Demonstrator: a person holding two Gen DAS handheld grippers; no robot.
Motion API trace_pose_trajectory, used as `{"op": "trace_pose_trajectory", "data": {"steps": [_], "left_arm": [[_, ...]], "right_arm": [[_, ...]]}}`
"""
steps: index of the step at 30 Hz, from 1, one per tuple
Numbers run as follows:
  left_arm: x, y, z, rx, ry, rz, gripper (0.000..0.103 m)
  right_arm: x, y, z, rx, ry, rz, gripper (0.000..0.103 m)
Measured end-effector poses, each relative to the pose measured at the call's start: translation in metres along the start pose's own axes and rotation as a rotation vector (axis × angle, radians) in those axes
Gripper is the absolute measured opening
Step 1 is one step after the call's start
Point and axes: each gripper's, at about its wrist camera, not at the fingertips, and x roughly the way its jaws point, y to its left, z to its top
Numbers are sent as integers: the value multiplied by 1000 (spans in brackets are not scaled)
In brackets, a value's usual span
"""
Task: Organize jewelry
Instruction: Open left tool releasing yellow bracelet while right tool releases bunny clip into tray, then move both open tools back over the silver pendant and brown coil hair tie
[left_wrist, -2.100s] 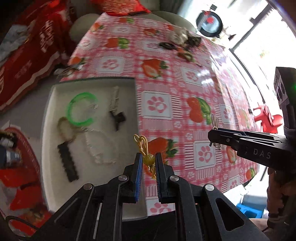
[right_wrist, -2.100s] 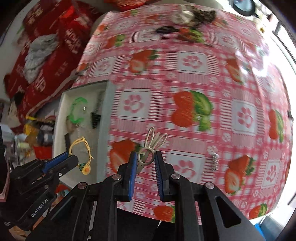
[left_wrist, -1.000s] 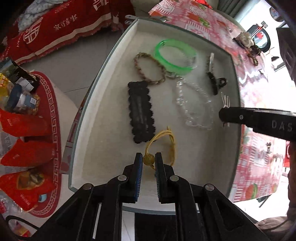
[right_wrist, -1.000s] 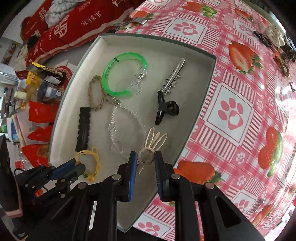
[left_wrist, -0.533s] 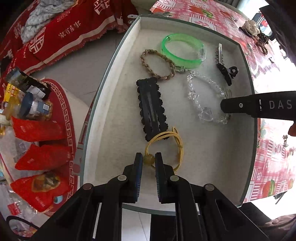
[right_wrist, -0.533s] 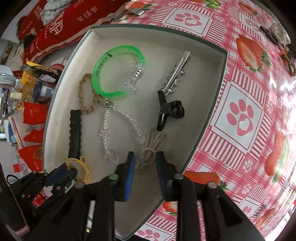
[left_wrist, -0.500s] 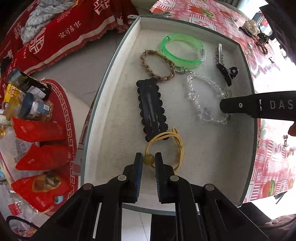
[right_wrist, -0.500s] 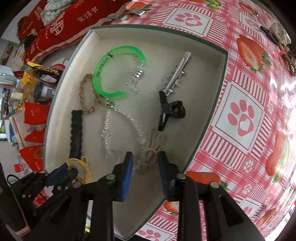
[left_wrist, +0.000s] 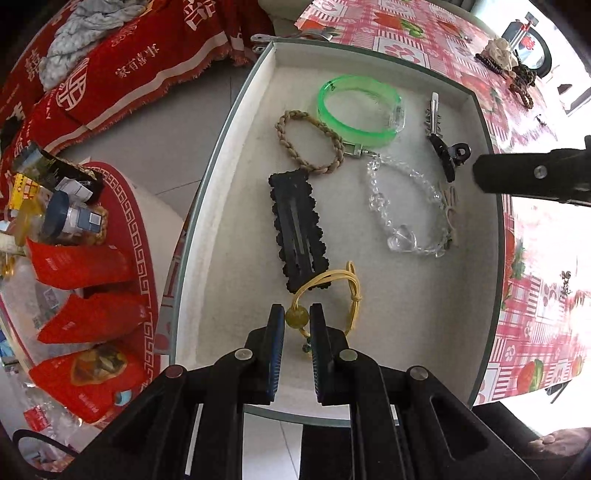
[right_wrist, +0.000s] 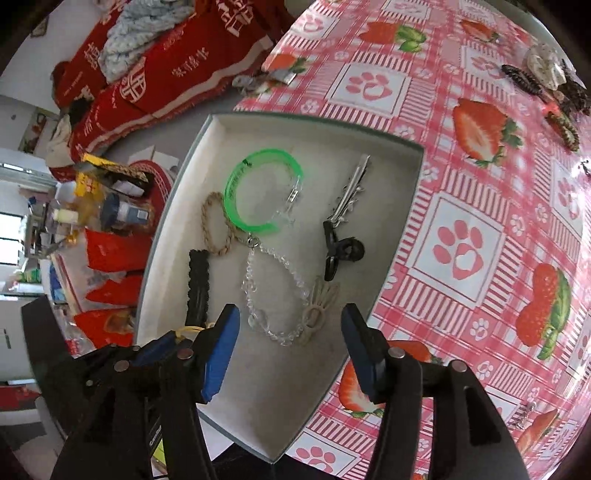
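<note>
the left gripper (left_wrist: 297, 323) pinches the round bead of the yellow cord bracelet (left_wrist: 332, 291) low over the white tray (left_wrist: 424, 332). the cord is soft and light, probably floppy. the right gripper (right_wrist: 290, 328) has just been opening, nothing inside; the bunny clip (right_wrist: 319, 306) lies below.

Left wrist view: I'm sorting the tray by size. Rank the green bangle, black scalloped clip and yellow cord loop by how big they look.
1. Black scalloped clip and green bangle: alike, unranked.
2. Yellow cord loop: smallest, though nearest the camera.
</note>
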Motion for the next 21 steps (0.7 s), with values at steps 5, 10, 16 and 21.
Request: {"op": "trace_pose_trajectory", "data": {"steps": [5,10,16,21], "left_arm": [[-14,-2,2,-9,-57,28,103],[-20,-7,10,16,-57,41,103],[-33,-15,18,40,-77,45,103],[-48,-36,31,121,-110,27,103]], "right_arm": [[-20,-17,-6,25,-26,16,61],[-31,-24,-11,57,-50,17,62],[-47,-45,-22,108,-83,-1,80],[-62,-74,-38,183,-114,-46,80]]}}
